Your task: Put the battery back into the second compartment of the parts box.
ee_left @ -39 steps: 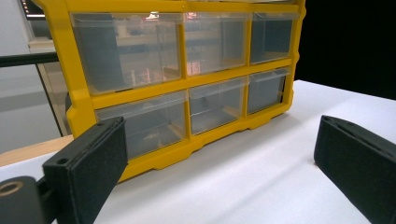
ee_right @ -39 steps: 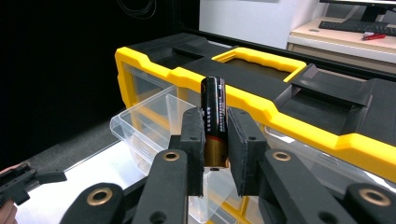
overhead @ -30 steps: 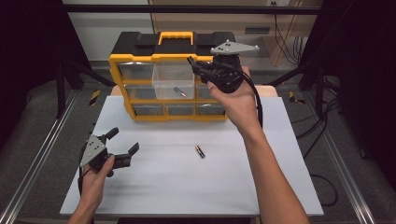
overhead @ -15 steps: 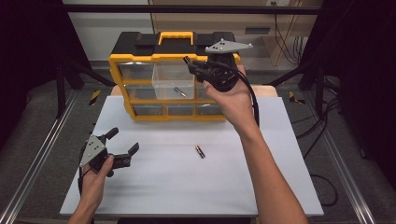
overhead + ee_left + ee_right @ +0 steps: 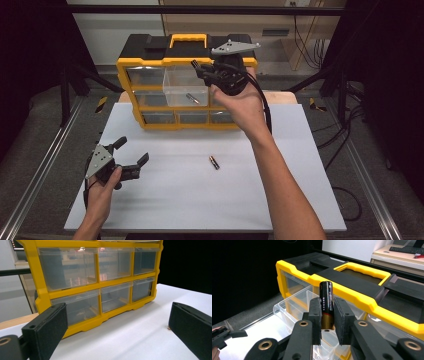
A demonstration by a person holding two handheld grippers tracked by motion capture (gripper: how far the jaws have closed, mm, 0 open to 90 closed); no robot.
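A yellow and black organizer [image 5: 150, 62] with clear drawers stands at the back of the white table [image 5: 310, 200]. Its top middle drawer [image 5: 185, 90] is pulled out, and one battery [image 5: 192, 98] lies inside. My right gripper [image 5: 198, 70] hovers over that drawer, shut on a black and gold battery [image 5: 326, 302] that stands upright between its jaws. Another battery [image 5: 214, 162] lies loose on the table's middle. My left gripper [image 5: 132, 150] rests at the front left, open and empty, facing the organizer [image 5: 100, 285].
The organizer's yellow handle [image 5: 362, 270] and black lid lie just beyond the held battery. Metal rails run along both sides of the table, with dark floor and cables to the right. White tabletop stretches between the left gripper [image 5: 117, 325] and the organizer.
My right gripper, with the battery, has drifted slightly left and farther over the open drawer. The left gripper and the loose battery have stayed put.
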